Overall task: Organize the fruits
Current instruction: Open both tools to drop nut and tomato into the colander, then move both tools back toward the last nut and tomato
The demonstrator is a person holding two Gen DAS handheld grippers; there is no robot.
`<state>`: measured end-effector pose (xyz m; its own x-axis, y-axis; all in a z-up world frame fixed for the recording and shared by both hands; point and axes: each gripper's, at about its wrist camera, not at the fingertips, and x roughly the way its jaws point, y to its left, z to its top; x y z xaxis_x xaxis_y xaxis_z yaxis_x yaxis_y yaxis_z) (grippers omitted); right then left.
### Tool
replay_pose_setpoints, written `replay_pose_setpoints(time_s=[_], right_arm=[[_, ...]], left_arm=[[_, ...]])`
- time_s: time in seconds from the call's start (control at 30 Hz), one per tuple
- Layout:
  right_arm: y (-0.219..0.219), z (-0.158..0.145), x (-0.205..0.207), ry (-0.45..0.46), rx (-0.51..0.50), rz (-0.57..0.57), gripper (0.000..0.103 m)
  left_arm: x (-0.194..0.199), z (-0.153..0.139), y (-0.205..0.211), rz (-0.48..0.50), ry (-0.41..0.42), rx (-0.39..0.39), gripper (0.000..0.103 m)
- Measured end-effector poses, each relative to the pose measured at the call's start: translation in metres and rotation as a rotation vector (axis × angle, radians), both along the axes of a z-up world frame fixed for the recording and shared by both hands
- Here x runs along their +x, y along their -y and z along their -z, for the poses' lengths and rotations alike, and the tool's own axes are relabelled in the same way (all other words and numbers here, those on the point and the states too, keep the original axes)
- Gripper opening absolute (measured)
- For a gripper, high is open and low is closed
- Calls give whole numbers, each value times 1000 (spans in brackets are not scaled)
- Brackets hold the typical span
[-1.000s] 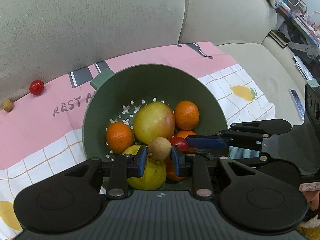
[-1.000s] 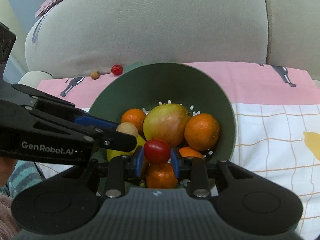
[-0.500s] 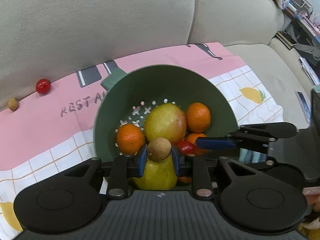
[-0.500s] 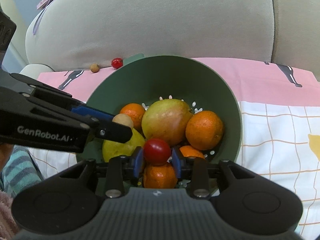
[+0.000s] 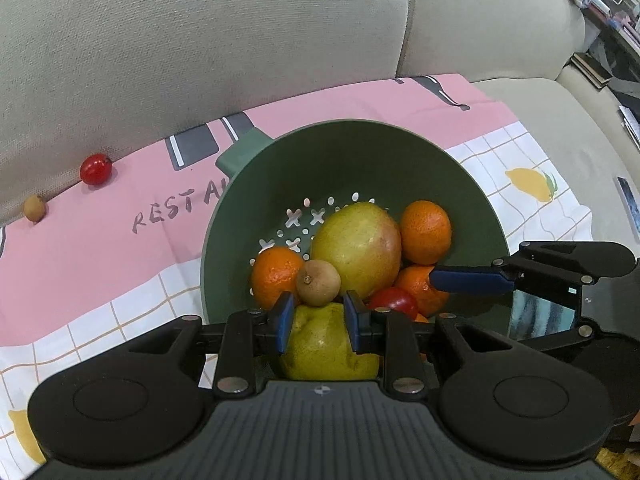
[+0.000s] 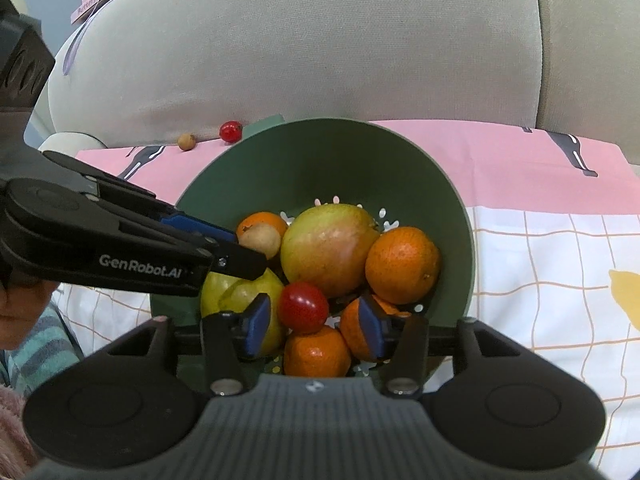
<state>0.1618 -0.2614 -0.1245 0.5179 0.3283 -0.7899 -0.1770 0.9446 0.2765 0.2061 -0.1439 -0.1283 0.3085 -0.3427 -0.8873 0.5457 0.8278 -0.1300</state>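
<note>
A green colander sits on the cloth and holds a large yellow-red mango, several oranges and a yellow-green pear. My left gripper hovers over its near side, shut on a small brown fruit at the very tips of its pads. My right gripper is over the colander's near edge and its jaws are opening. A red cherry tomato lies between them on an orange, with a gap to the right pad. The left gripper's fingers reach in from the left with the brown fruit.
Another cherry tomato and another small brown fruit lie on the pink and checked cloth against the sofa backrest. Books and clutter lie beyond the sofa at right. A striped sleeve shows at lower left.
The right jaws have parted from the cherry tomato, which now rests on the oranges. The brown fruit has slid toward the tips of the left pads.
</note>
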Motion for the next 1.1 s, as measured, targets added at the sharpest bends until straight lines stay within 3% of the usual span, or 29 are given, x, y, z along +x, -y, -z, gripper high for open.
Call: replay_pose_setpoints(time_s=[0.23,0.4,0.63,1.1], right_arm=[[-2,-3,2,7,-5,0,53],[-5,-10,1,22,-10,16,65],[-12,-25,-6,56,-15,9,75],[-54,-51,-16,98,-22,-89,83]], left_arm=[[-6,-10,-6,5,16,-21,41],[-13,-24,-15,-5,49,-37,47],[-22,-47,-33,-41,118,-35,49],[-44,-87,-76,-127,267,25,57]])
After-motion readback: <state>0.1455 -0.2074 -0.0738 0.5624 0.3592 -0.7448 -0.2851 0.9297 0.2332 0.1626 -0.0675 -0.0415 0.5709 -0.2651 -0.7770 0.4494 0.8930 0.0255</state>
